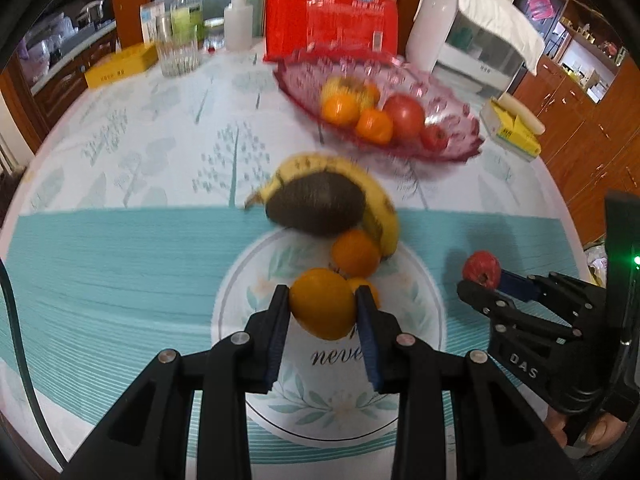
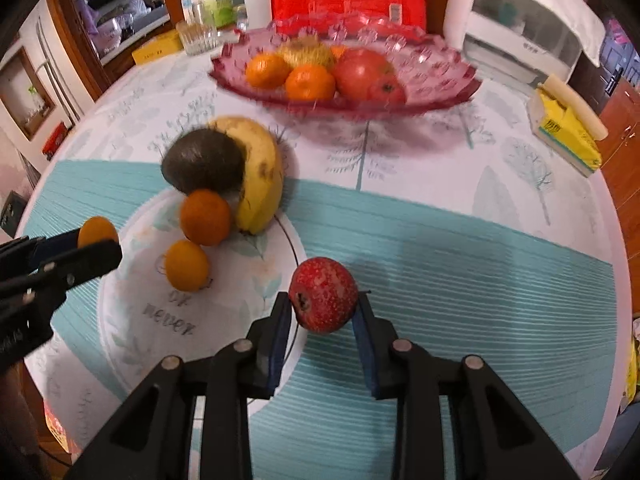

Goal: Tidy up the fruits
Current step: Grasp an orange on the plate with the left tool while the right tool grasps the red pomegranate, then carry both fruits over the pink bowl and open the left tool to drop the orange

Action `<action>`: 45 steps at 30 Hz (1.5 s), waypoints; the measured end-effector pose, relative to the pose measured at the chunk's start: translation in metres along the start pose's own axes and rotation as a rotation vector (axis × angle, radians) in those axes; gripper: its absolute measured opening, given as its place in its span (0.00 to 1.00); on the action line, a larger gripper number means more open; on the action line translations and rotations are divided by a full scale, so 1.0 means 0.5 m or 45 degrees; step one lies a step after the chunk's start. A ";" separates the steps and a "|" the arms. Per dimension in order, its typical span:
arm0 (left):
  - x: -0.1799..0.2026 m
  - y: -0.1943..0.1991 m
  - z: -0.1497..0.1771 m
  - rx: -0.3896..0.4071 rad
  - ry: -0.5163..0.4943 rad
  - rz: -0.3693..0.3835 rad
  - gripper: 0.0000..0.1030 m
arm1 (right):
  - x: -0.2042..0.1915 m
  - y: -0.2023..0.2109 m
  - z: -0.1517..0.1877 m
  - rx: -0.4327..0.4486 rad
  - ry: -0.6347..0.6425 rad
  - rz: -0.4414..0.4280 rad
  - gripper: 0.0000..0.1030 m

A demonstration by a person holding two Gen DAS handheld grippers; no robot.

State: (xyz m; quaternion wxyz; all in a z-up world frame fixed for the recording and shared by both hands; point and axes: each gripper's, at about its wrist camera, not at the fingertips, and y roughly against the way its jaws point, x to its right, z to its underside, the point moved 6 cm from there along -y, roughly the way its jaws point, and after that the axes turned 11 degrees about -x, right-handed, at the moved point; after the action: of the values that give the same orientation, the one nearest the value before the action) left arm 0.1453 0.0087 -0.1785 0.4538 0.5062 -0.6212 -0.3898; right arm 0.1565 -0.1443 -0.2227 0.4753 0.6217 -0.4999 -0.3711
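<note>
Left wrist view has the left gripper (image 1: 323,308) clamped on an orange (image 1: 322,303) above the plate (image 1: 424,312), right gripper (image 2: 322,307) squeezing a red fruit (image 2: 323,294), so I'd guess both carry to the pink bowl (image 2: 448,84) next.

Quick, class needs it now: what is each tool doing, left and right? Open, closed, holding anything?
Left tool: closed on an orange.
Right tool: closed on a red speckled fruit.
</note>
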 end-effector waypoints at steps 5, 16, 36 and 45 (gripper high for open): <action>0.018 0.089 -0.055 0.048 -0.053 0.022 0.30 | 0.018 0.091 -0.032 0.066 -0.010 0.012 0.30; 0.060 0.288 -0.221 0.208 -0.240 -0.061 0.31 | 0.109 0.350 -0.180 0.306 0.006 0.133 0.30; 0.080 0.158 -0.524 0.070 -0.304 -0.186 0.31 | 0.164 0.287 -0.450 0.211 -0.076 0.102 0.31; 0.074 -0.091 -0.552 -0.114 -0.316 -0.158 0.31 | 0.159 0.039 -0.481 0.019 -0.179 0.036 0.31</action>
State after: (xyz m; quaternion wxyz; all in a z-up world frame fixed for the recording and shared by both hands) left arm 0.4194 -0.0430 -0.1366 0.3708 0.4707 -0.6220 -0.5040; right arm 0.3942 -0.1698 -0.1372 0.4396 0.5904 -0.5435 -0.4034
